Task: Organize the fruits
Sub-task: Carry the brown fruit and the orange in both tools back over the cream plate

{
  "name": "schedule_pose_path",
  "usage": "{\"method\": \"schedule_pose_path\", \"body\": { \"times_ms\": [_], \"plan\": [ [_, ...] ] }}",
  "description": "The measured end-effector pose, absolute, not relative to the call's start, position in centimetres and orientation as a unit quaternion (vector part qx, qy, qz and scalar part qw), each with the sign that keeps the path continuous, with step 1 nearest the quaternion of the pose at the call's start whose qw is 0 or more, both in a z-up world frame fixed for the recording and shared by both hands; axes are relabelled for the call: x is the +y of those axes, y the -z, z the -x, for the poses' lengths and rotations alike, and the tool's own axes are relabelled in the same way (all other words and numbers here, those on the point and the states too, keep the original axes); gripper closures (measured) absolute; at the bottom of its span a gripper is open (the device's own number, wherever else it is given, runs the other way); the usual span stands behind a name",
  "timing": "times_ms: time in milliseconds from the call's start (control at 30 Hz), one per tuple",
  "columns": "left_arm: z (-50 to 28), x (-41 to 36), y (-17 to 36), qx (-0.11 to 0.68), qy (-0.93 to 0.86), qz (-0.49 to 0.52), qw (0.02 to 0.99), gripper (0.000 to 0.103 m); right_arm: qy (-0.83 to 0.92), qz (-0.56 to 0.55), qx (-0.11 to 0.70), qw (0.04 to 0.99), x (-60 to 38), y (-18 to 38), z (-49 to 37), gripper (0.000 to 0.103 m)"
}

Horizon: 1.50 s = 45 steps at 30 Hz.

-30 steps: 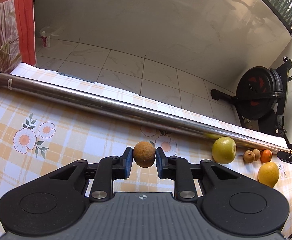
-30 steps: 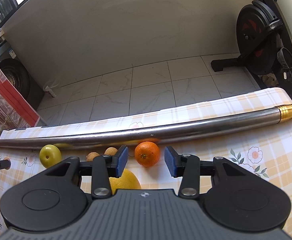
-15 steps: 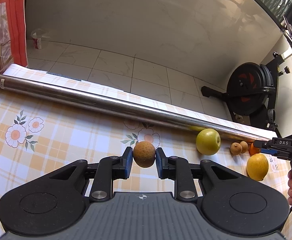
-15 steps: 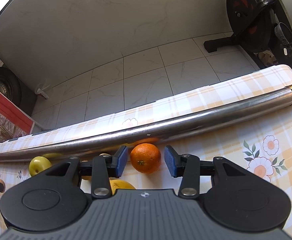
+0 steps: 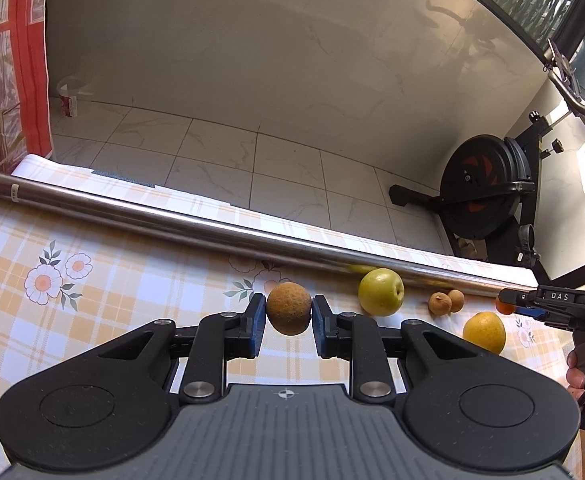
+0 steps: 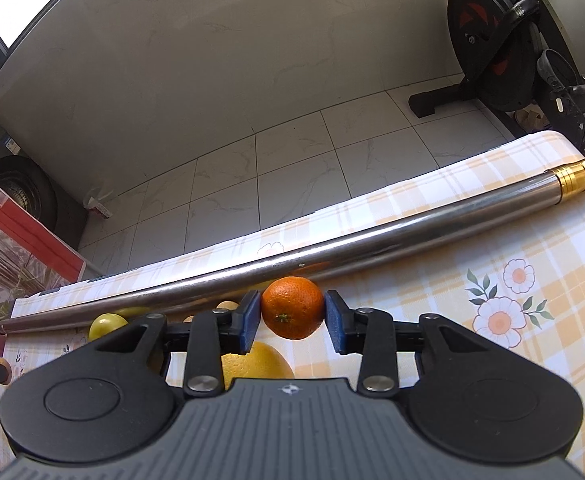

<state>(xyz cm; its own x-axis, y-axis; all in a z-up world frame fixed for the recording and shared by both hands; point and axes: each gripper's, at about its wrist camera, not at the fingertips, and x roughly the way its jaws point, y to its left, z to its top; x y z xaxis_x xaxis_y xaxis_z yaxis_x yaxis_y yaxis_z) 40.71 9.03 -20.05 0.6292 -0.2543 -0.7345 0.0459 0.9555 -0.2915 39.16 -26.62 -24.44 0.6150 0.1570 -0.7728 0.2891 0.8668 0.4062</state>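
Observation:
My left gripper (image 5: pixel 288 314) is shut on a round brown fruit (image 5: pixel 288 307) and holds it a little above the checked tablecloth (image 5: pixel 112 320). The jaws of my right gripper (image 6: pixel 292 316) are closing, and both blue pads touch the sides of a small orange (image 6: pixel 292 307) that sits next to the metal pole (image 6: pixel 372 240). In the left wrist view a green apple (image 5: pixel 380 292), two small brown fruits (image 5: pixel 439 303) and a yellow citrus (image 5: pixel 484 332) lie in a row to the right. The yellow citrus (image 6: pixel 260 364) is partly hidden under the right gripper.
A long steel pole (image 5: pixel 172 220) lies across the table's far side, close to the edge. Beyond it are a tiled floor and an exercise bike (image 5: pixel 488 192). A person's hand (image 5: pixel 580 364) holds the right gripper at the left view's right edge.
The left gripper has risen with the brown fruit in it. The right gripper's jaws have narrowed until they touch the small orange, and that gripper has come into the left wrist view.

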Motion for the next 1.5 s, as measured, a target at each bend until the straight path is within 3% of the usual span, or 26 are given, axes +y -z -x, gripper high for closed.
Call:
{"method": "schedule_pose_path", "body": {
  "times_ms": [500,800,1033,1500],
  "plan": [
    [-32.6,8.7,9.7,0.345,0.099,0.114,0.926,0.077,0.008,-0.246,0.350,0.904,-26.5,13.6,-29.1,0.065],
    [-25.4,9.8,6.3,0.324,0.109,0.115,0.932,0.077,-0.036,-0.225,0.338,0.913,-23.7,10.7,-20.8,0.065],
    [-21.0,11.4,7.6,0.346,0.117,0.115,0.924,0.077,-0.073,-0.213,0.353,0.908,-20.7,11.5,-16.8,0.065],
    [-19.1,12.2,15.8,0.427,0.132,0.104,0.889,0.077,-0.128,-0.188,0.451,0.863,-14.2,18.6,-13.6,0.065]
  ]
}}
